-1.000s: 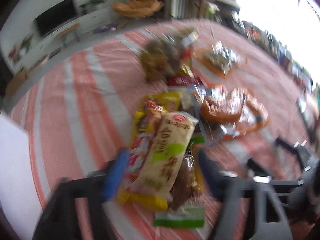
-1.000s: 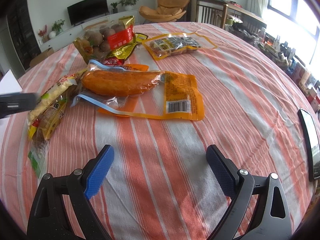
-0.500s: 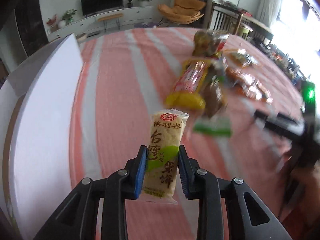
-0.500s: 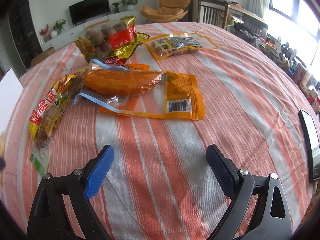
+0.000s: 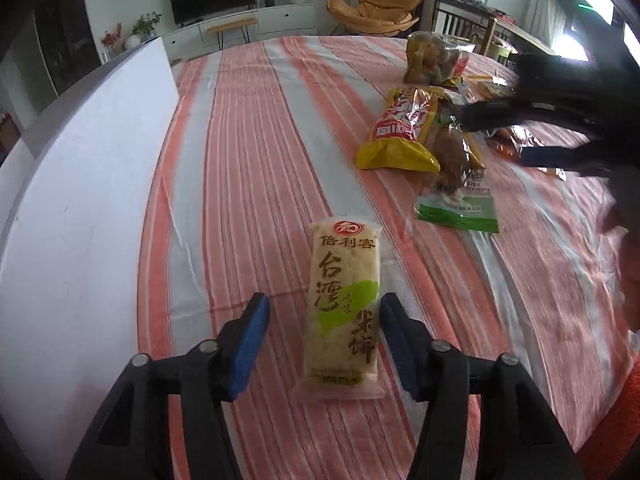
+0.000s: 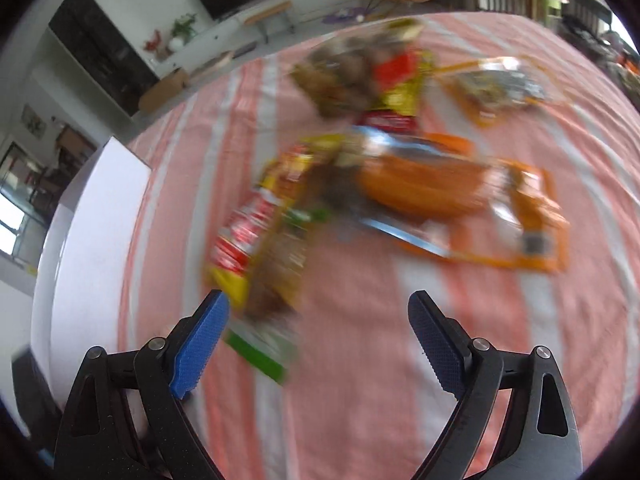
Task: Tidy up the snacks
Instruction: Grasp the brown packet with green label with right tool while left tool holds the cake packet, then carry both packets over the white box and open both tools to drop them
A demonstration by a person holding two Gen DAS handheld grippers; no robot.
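Note:
A pale rice-cracker packet with green print lies flat on the striped cloth beside the white box. My left gripper straddles it with its jaws opening, and the pads do not press on it. In the blurred right wrist view, my right gripper hangs wide over the pile with its jaws closing slightly and nothing between them. Its left fingertip is near a yellow-and-red packet and a brown snack with a green end. In the left wrist view the right gripper shows as a dark blur over that pile.
An orange packet, a bag of brown round snacks and a flat foil packet lie farther back. The white box stands along the table's left edge. Bare striped cloth lies between the box and the pile.
My left gripper carried the rice-cracker packet left from the pile to beside the white box, then opened; the packet now lies on the cloth. My right gripper swung left towards the pile.

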